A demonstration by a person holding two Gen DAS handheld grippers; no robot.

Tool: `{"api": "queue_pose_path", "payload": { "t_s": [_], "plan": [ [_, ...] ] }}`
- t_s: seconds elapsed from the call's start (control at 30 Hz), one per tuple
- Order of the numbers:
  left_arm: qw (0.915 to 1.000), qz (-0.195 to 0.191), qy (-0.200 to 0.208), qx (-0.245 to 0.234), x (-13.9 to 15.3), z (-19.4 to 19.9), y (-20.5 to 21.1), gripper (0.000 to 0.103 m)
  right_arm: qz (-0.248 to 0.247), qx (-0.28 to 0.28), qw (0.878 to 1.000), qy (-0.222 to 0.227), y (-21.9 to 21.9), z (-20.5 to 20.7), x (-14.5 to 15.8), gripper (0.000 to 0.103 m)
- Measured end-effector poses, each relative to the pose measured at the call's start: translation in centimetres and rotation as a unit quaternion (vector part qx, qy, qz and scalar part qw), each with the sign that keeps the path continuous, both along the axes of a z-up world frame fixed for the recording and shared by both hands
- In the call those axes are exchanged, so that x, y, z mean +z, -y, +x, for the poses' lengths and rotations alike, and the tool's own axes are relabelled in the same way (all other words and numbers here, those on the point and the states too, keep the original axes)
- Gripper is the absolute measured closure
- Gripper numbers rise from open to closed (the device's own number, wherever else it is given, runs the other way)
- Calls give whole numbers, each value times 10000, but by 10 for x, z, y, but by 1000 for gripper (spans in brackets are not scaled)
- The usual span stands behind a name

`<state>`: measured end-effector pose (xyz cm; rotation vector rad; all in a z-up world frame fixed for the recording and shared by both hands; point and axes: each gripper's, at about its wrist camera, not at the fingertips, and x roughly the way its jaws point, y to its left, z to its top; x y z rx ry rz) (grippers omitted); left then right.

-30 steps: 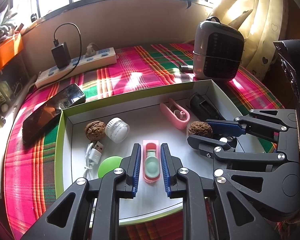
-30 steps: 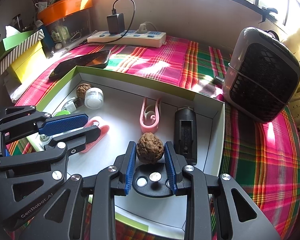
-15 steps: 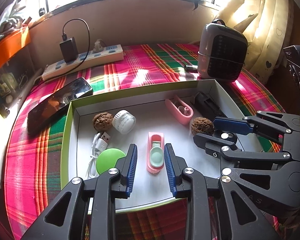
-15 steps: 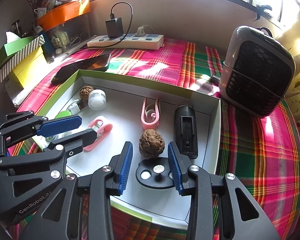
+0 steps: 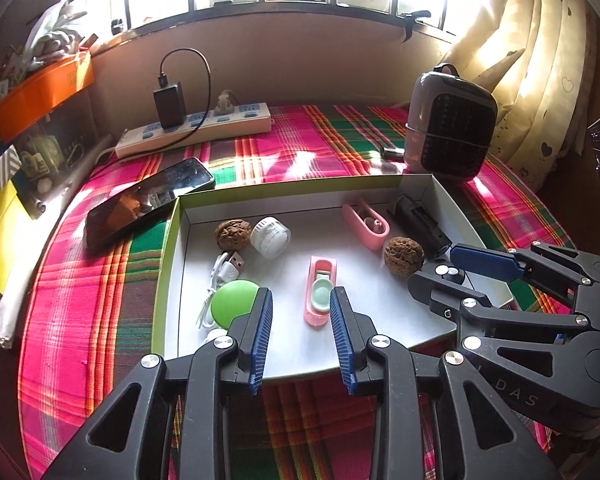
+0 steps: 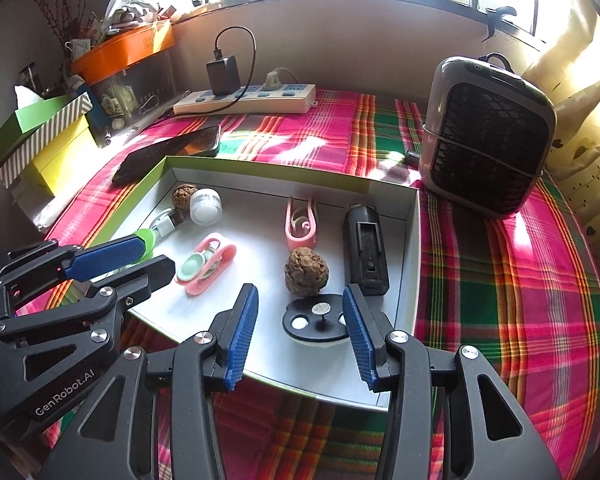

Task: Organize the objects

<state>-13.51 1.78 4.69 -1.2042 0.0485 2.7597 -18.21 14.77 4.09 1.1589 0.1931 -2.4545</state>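
Observation:
A shallow white tray with green rim (image 5: 284,188) (image 6: 260,170) holds several small items. My left gripper (image 5: 301,334) is open and empty, just short of a pink case with a mint insert (image 5: 320,290) (image 6: 206,262). My right gripper (image 6: 298,336) is open and empty, above a black disc with coin cells (image 6: 316,318), just short of a walnut (image 6: 305,270) (image 5: 403,257). A second walnut (image 5: 232,234), a white round cap (image 5: 271,237), a USB cable (image 5: 226,268), a green round lid (image 5: 234,307), a pink clip (image 5: 366,224) and a black block (image 6: 366,246) lie in the tray.
The tray sits on a plaid cloth (image 5: 100,280). A phone (image 5: 148,200) lies left of the tray. A power strip with charger (image 5: 196,130) is at the back. A small grey heater (image 5: 450,142) (image 6: 486,134) stands at the back right. Boxes (image 6: 40,140) stand at the far left.
Both grippers have opened wider and drawn back toward the tray's near edge. The left one left the pink case, the right one left the walnut; both items rest in the tray.

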Motion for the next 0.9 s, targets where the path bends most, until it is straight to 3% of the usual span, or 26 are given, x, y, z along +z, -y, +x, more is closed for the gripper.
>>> {"api": "queue_pose_path", "payload": {
  "t_s": [0.47,0.8,0.9],
  "plan": [
    [9996,225,-88,151,8,37,7,75,-217,-236,9992,-222,-13,35,13,51],
    [9996,-64,-33,276,-5,63,6,75,-54,-304,9993,-230,-16,63,7,51],
    [9996,29,97,261,-12,68,7,75,-22,-348,9993,-130,-18,68,-1,51]
  ]
}}
